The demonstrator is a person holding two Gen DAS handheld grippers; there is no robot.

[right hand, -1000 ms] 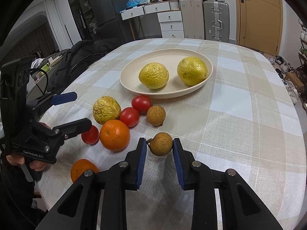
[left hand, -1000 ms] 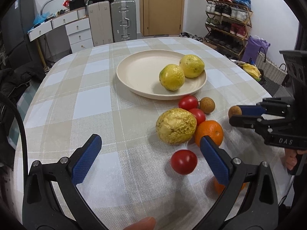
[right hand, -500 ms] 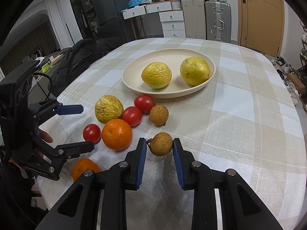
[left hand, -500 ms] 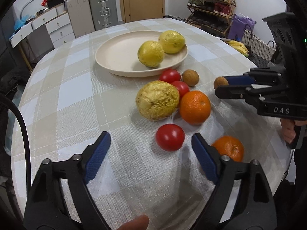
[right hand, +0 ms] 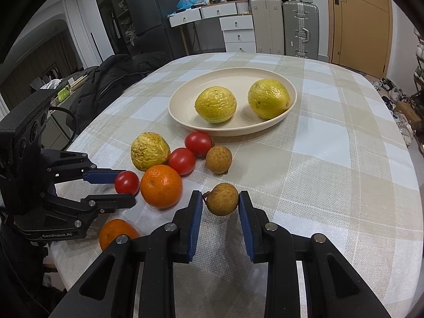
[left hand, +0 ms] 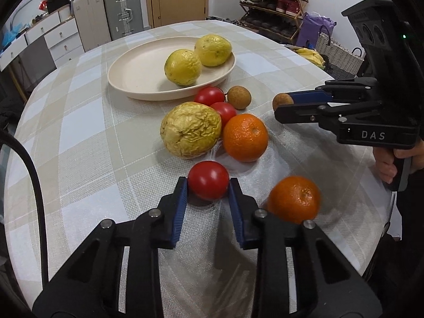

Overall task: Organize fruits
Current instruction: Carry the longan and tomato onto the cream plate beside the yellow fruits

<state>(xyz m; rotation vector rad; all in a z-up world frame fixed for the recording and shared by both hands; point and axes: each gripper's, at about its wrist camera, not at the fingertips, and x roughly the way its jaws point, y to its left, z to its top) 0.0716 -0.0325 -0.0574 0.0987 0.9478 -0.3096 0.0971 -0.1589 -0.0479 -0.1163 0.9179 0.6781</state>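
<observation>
Both tongs [left hand: 208, 186] [right hand: 220, 201] angled down, seemingly clamped.

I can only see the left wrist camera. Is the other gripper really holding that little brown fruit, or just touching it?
Observer: Holding it. The right wrist view shows the right gripper squeezing the small brown fruit from both sides.
Operator: Does it have a stalk?
Observer: Yes, a short stub sticks out of the fruit, on its left in that picture.
Operator: What's in the room that I can't see?
Observer: A tall dark fridge stands beside the white drawers.
</observation>
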